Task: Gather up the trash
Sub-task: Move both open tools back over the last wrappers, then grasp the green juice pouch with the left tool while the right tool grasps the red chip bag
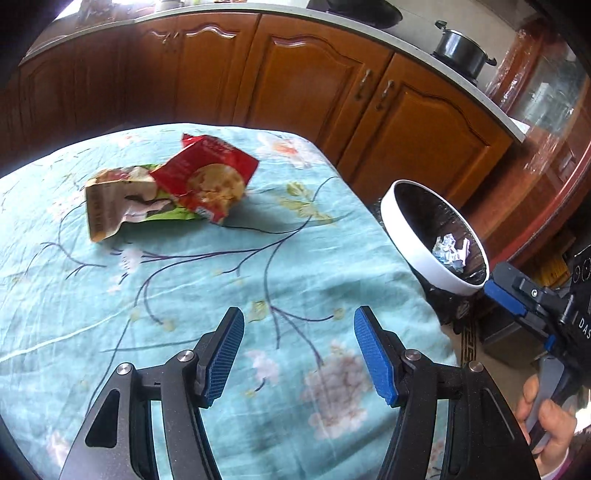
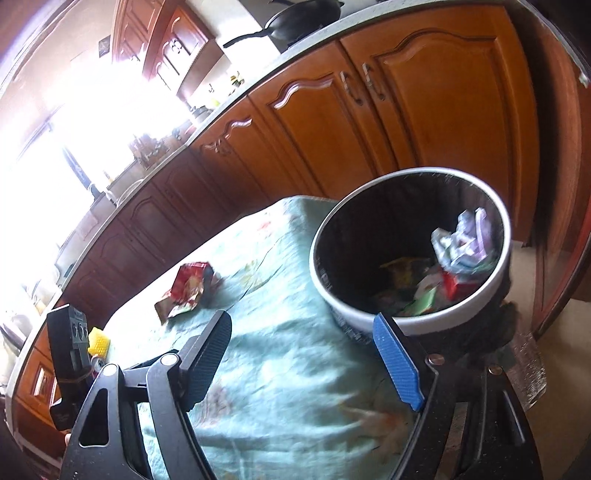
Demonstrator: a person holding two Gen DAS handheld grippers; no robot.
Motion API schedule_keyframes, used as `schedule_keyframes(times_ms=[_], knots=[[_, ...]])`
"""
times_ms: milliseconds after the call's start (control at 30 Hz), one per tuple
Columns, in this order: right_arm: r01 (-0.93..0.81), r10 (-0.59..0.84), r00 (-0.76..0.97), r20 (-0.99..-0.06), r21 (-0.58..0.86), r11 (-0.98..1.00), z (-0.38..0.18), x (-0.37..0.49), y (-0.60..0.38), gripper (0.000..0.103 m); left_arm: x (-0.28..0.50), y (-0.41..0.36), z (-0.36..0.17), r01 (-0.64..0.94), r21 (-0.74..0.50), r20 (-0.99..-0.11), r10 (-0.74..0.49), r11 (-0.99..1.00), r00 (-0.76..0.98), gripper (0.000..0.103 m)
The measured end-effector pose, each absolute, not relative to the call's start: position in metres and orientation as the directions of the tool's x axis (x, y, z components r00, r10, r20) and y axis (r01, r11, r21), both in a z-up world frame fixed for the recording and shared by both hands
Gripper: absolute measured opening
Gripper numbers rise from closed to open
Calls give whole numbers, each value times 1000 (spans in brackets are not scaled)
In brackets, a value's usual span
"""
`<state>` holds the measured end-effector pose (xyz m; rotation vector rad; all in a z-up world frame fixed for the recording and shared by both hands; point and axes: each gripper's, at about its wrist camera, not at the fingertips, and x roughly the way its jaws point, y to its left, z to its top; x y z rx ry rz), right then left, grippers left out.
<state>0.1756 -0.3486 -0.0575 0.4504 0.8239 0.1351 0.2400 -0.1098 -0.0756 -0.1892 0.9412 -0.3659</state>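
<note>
A red snack wrapper (image 1: 210,177) lies on top of a green and tan wrapper (image 1: 122,203) on the light blue flowered tablecloth (image 1: 184,277). Both show small in the right wrist view (image 2: 186,291). A white-rimmed bin (image 1: 417,236) with a black liner stands beside the table's right edge; crumpled paper (image 1: 452,251) lies inside. In the right wrist view the bin (image 2: 410,317) holds several wrappers and paper (image 2: 465,240). My left gripper (image 1: 299,354) is open and empty over the cloth. My right gripper (image 2: 306,358) is open and empty, near the bin's rim.
Brown kitchen cabinets (image 1: 314,81) under a pale counter run behind the table. A steel pot (image 1: 461,51) and a black pan (image 2: 295,22) sit on the counter. A yellow object (image 2: 98,343) lies at the table's far left. A glass cabinet (image 1: 546,103) stands right.
</note>
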Motion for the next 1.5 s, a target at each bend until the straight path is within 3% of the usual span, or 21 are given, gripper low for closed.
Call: schedule_keyframes(times_ms=[467, 833, 1233, 1367, 1433, 1467, 1500], knots=[[-56, 389, 599, -700, 449, 892, -77, 194, -277, 81, 224, -26, -72, 72, -330, -764, -311, 941, 565, 62], [-107, 440, 546, -713, 461, 881, -92, 232, -236, 81, 237, -2, -66, 38, -295, -773, -262, 955, 578, 62], [-122, 553, 529, -643, 588, 800, -106, 301, -211, 80, 294, 20, -69, 15, -302, -775, -255, 953, 578, 64], [-118, 562, 514, -648, 596, 794, -112, 323, -203, 64, 320, 25, -71, 29, -288, -778, -251, 957, 576, 67], [-109, 567, 504, -652, 603, 790, -117, 332, -201, 61, 334, 25, -74, 48, -282, -785, -259, 958, 563, 68], [-107, 569, 498, -654, 605, 789, -120, 336, -200, 56, 340, 25, -75, 53, -276, -788, -258, 960, 559, 68], [-107, 569, 493, -658, 603, 790, -122, 340, -198, 43, 347, 24, -77, 60, -271, -792, -258, 961, 553, 69]])
